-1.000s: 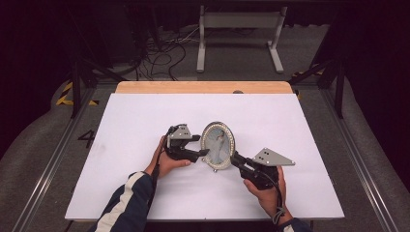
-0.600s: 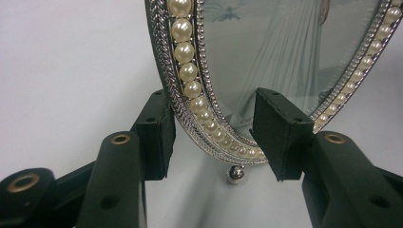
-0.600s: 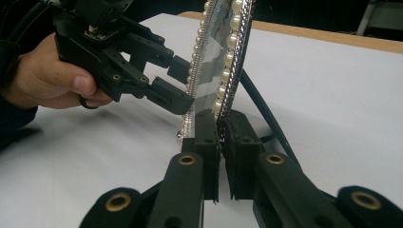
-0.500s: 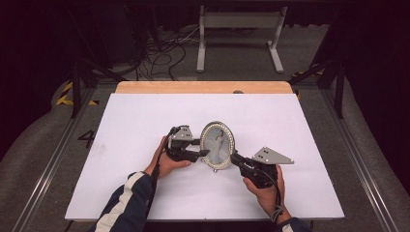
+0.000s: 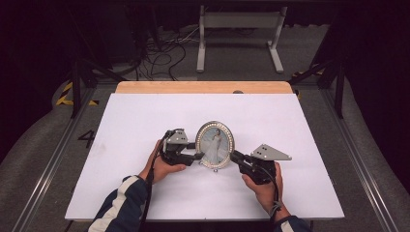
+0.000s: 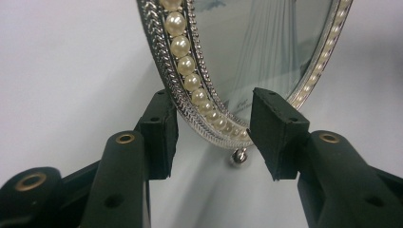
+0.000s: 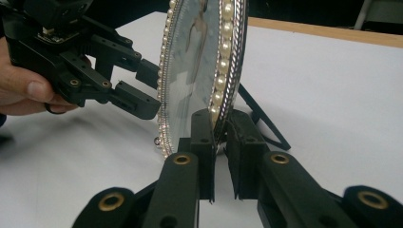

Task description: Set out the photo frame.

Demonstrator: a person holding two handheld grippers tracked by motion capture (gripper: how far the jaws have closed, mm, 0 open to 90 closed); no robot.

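Silver-toned metal is forming the oval picture frame (image 5: 214, 145), which is ringed with cream pearl beads and is holding behind its glass a photograph of a figure in a long white dress (image 5: 215, 143); the frame is standing upright near the middle of the white table top (image 5: 290, 125), slightly toward the person's side; a black easel strut (image 7: 263, 118) is showing behind it in the right gripper view, and a small silver ball foot (image 6: 238, 157) is resting on the surface beneath the lower rim.

The right gripper (image 5: 235, 156) is reaching the frame's lower right edge in the high view; its two black jaws are clenching on the beaded rim, one pad on the glass face and one on the back, with the rim (image 7: 219, 102) rising straight up from between them.

The left gripper (image 5: 199, 151) is meeting the frame's left edge; its jaws have just been closing, and the beaded rim (image 6: 199, 90) is passing between them; the far pad is lying at or just beside the back of the rim, while the near pad is standing slightly off the glass, so this claw is straddling the frame without yet pinching it.

Both hands are resting low on the table, the left hand (image 5: 162, 164) in a navy sleeve with white stripes (image 5: 121, 205).
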